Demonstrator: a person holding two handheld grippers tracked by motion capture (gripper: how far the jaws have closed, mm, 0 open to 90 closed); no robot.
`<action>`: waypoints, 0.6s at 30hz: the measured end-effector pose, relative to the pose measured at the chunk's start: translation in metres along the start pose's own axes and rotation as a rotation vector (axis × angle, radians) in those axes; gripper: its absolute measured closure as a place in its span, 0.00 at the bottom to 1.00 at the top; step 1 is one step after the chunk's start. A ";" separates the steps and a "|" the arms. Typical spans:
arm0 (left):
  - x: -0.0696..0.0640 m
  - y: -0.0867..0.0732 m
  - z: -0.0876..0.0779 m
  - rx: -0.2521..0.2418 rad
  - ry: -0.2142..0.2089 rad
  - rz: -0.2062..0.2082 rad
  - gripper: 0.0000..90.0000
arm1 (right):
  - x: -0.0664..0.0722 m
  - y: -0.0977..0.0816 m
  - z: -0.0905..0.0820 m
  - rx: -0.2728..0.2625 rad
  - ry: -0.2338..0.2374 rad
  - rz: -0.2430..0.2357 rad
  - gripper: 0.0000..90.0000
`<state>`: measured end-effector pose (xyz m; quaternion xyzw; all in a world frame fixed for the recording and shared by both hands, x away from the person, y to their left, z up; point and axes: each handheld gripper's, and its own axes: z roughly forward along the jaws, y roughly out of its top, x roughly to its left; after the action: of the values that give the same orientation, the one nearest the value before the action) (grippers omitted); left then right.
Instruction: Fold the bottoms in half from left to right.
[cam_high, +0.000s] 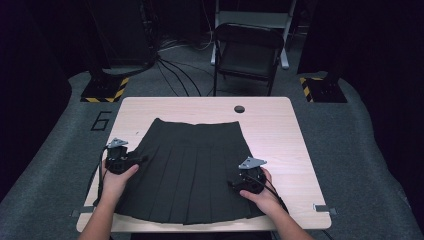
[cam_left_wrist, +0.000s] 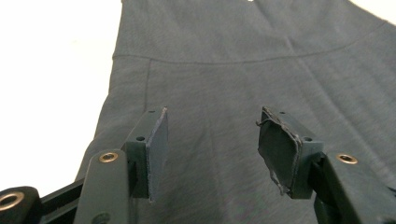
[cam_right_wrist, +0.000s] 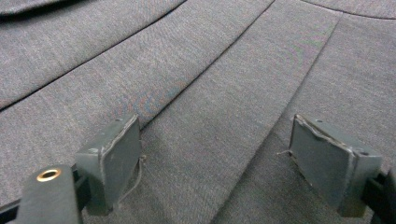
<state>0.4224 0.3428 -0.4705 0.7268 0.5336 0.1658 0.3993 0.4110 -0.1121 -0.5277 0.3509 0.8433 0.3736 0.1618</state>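
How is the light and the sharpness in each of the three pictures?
High view: room dark, table lit, skirt nearly black, soft focus. Left gripper view: tabletop blown out to white; the skirt's far part is slightly soft. Right gripper view: even light, fabric weave sharp, far top edge blurred.

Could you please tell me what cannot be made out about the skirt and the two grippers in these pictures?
- High view: the right gripper's jaws are too small and dark against the skirt to read.
- High view: the left gripper's jaw tips blend into the skirt's edge.
- Left gripper view: the skirt's waistband is cut off by the top edge.
- Right gripper view: whether the pads touch the cloth cannot be told.
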 end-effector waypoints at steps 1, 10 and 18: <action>0.002 -0.002 -0.001 -0.005 -0.005 -0.005 0.47 | 0.000 0.000 0.000 -0.001 -0.001 0.002 0.18; 0.017 -0.015 -0.006 0.002 0.049 -0.021 0.46 | 0.000 0.000 0.000 0.000 0.002 0.002 0.18; 0.028 -0.019 -0.010 -0.009 0.092 -0.042 0.46 | 0.000 0.000 0.000 0.000 0.003 0.003 0.18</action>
<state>0.4137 0.3745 -0.4841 0.7053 0.5658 0.1927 0.3811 0.4112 -0.1121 -0.5277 0.3517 0.8430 0.3743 0.1598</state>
